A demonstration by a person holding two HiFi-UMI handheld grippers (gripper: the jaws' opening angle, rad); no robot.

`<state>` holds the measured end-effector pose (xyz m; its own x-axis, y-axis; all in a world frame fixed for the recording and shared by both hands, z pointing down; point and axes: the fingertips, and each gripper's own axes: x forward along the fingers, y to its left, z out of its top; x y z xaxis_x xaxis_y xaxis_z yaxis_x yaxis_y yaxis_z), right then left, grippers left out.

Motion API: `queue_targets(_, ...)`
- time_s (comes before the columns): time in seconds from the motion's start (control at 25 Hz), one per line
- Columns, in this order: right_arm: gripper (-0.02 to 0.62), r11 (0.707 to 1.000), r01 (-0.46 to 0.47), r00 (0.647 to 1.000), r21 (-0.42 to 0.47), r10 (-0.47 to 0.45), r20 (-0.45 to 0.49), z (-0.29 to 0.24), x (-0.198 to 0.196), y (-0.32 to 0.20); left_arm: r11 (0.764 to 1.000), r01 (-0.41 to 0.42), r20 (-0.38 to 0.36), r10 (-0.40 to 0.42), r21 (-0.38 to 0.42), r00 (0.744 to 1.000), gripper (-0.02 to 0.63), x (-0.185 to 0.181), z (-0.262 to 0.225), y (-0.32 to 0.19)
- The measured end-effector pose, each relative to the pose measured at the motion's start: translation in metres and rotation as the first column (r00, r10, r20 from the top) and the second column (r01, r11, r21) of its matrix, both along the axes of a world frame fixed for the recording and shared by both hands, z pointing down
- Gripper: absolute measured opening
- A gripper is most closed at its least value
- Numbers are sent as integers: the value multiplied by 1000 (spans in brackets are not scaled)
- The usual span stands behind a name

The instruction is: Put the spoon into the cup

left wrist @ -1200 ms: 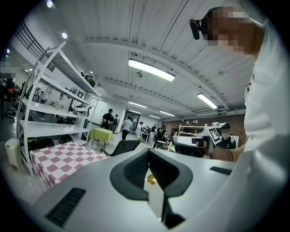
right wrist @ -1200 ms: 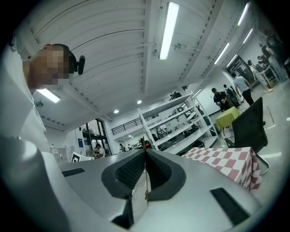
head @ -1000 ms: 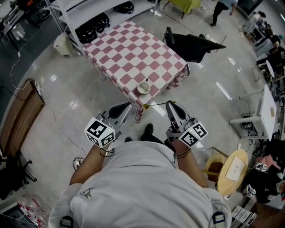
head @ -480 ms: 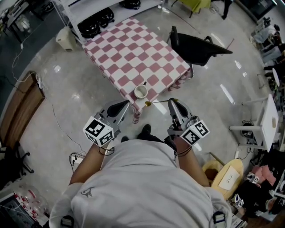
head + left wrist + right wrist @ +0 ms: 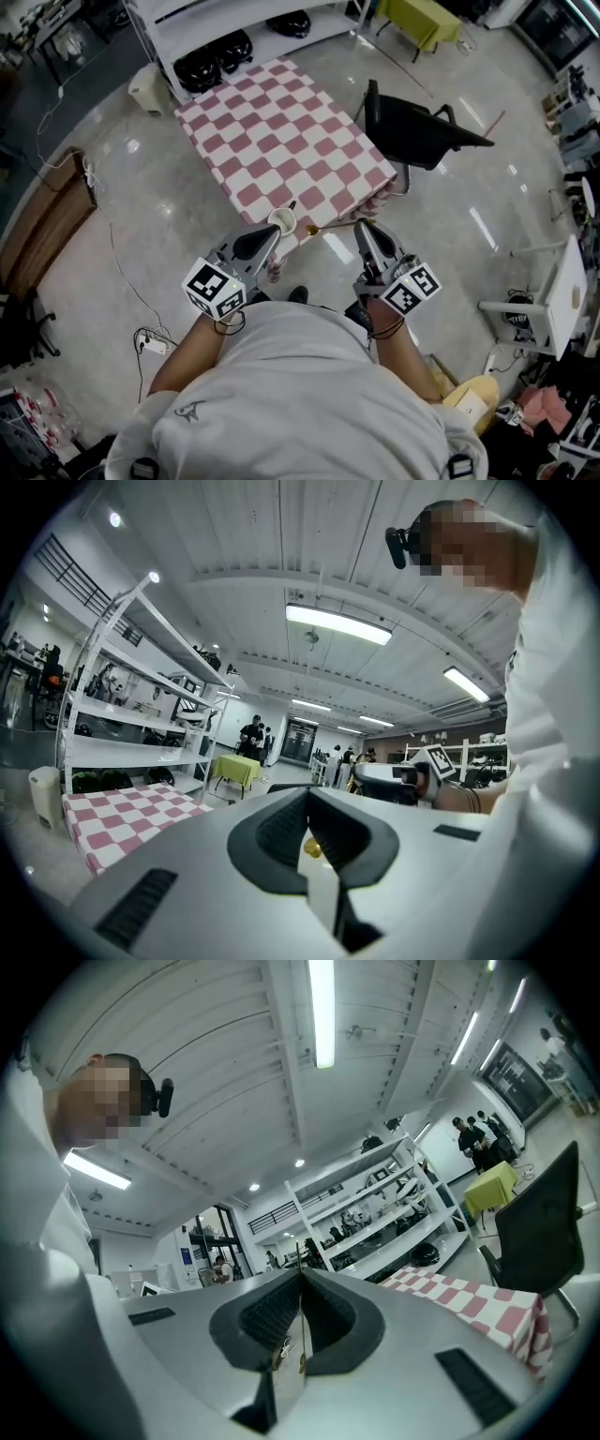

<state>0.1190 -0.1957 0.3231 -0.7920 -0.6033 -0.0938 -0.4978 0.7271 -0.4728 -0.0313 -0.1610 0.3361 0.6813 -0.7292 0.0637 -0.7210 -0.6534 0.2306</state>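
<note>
A white cup (image 5: 282, 221) stands at the near corner of the red-and-white checked table (image 5: 281, 122). My right gripper (image 5: 360, 226) is shut on the handle of a thin gold spoon (image 5: 328, 226), whose bowl points left toward the cup, a short way from its rim. In the right gripper view the handle (image 5: 301, 1321) shows as a thin line pinched between the pads of that gripper (image 5: 302, 1277). My left gripper (image 5: 271, 234) sits just in front of the cup, jaws together and empty (image 5: 309, 801). The table (image 5: 122, 808) lies to its left.
A black chair (image 5: 417, 131) stands right of the table. White shelves with dark helmets (image 5: 225, 45) stand behind it, with a white bin (image 5: 148, 89) beside them. A wooden panel (image 5: 47, 234) and floor cables (image 5: 150, 343) lie to the left. People stand by a yellow table (image 5: 234, 769).
Both grippers and the person have come closer to the table. The cup, formerly well ahead, now sits right at the left gripper's tip, and the spoon's bowl is near it.
</note>
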Motion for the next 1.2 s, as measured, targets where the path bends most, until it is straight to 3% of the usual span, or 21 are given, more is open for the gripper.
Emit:
queue_targets(0.36,34,999,33,999,2,-33,-23,4,8,-33,999,-2,-1,2,-34,1000,14,23,8,-23)
queue_targets(0.88,34,996,80,995,-40,-82,-50,33,-18,-58,994,46,46,-41,-99,998,14,-3,30,-44)
queue_targets(1.2,34,988,120,991,-97,-125,-50,61,-38,-74,989,32,63,-23,-145,998,14,-16,55,-58)
